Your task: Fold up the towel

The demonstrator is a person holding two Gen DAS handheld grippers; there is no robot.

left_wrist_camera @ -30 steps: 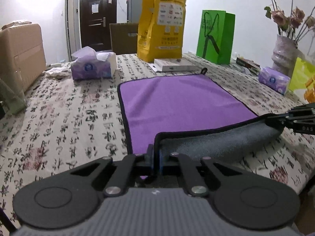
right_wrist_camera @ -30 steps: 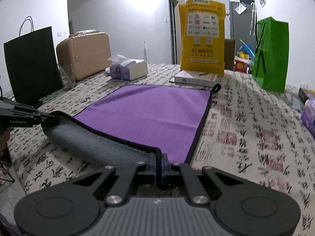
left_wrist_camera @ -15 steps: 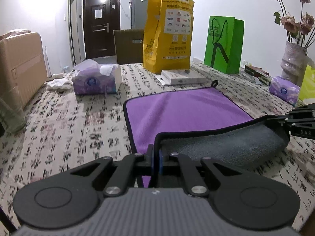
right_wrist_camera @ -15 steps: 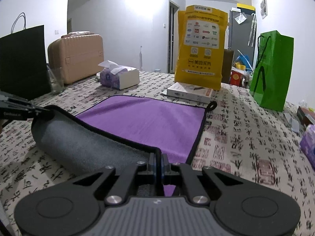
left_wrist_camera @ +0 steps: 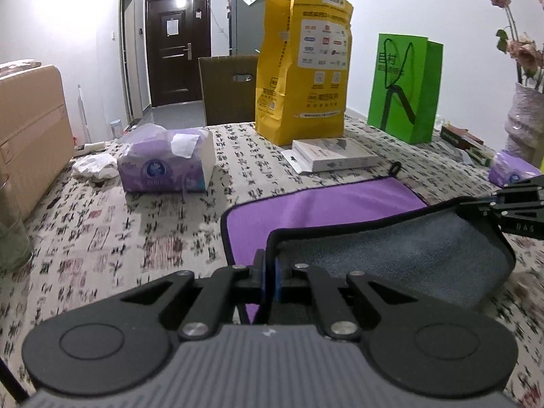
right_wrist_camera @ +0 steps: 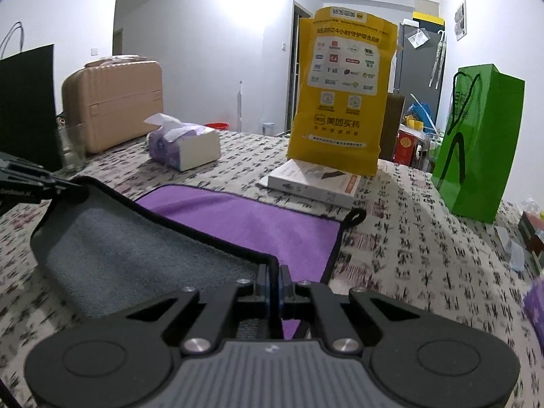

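A towel, purple on top (left_wrist_camera: 323,204) and grey underneath (left_wrist_camera: 391,255), with a black hem, lies on the patterned tablecloth (left_wrist_camera: 102,238). My left gripper (left_wrist_camera: 270,272) is shut on the near left corner of the towel. My right gripper (right_wrist_camera: 273,282) is shut on the near right corner. Both hold the near edge lifted, so the grey underside (right_wrist_camera: 129,255) curls over the purple part (right_wrist_camera: 255,224). The right gripper also shows at the right edge of the left wrist view (left_wrist_camera: 476,205). The left gripper also shows at the left edge of the right wrist view (right_wrist_camera: 73,187).
Beyond the towel stand a yellow paper bag (left_wrist_camera: 302,68), a white flat box (left_wrist_camera: 335,158), a green bag (left_wrist_camera: 404,88) and a purple tissue box (left_wrist_camera: 166,165). A tan suitcase (right_wrist_camera: 115,102) and a glass (right_wrist_camera: 71,148) are at left, a vase (left_wrist_camera: 525,122) at right.
Both grippers have risen and moved forward with the near corners. The grey underside has rolled further over the purple face, which shows less now.
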